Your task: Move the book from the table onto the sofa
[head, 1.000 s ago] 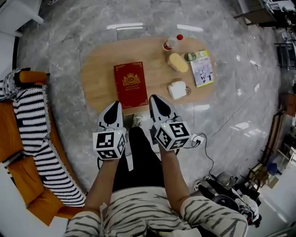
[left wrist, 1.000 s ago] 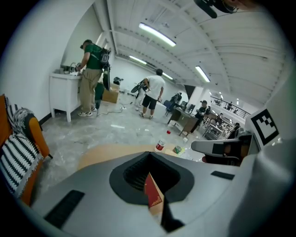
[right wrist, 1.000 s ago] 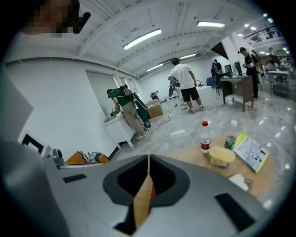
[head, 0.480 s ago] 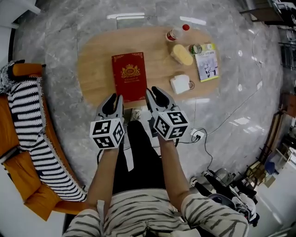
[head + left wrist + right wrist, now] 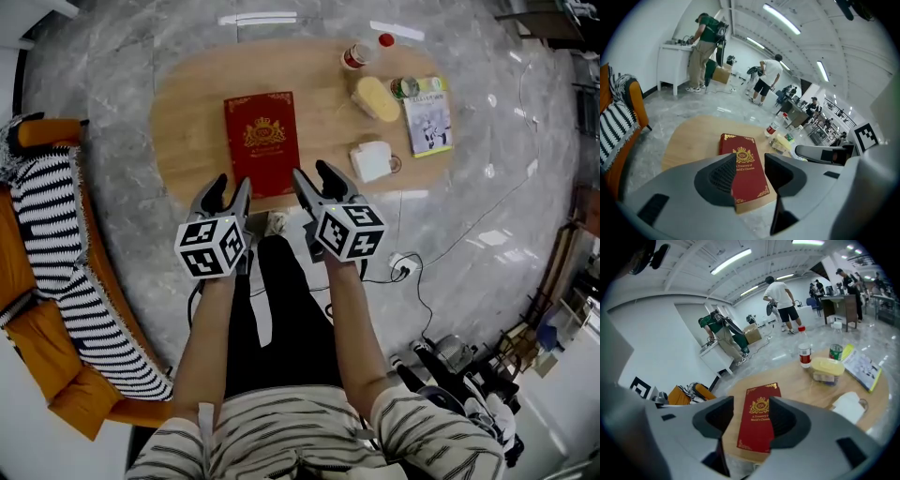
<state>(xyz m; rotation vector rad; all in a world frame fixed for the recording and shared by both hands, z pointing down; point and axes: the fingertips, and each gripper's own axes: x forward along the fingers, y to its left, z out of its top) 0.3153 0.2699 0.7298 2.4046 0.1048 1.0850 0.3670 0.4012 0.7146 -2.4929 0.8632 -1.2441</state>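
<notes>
As left claw (image 5: 231,186), right claw (image 5: 311,173) just opened wider—empty | gilt red book (image 5: 262,142) | oval wooden table (image 5: 187,122)

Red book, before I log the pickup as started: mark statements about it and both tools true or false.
1. The red book lies flat on the wooden table. True.
2. The left tool is shut on the book. False: its jaws have just been opening and stand apart, nothing between them.
3. The right tool is open. True; its jaws have just been opening, nothing between them.
4. The book is on the sofa. False: the sofa stands apart, at the head view's left.
5. The bottle lies on the book. False: it stands upright near the table's far edge.
</notes>
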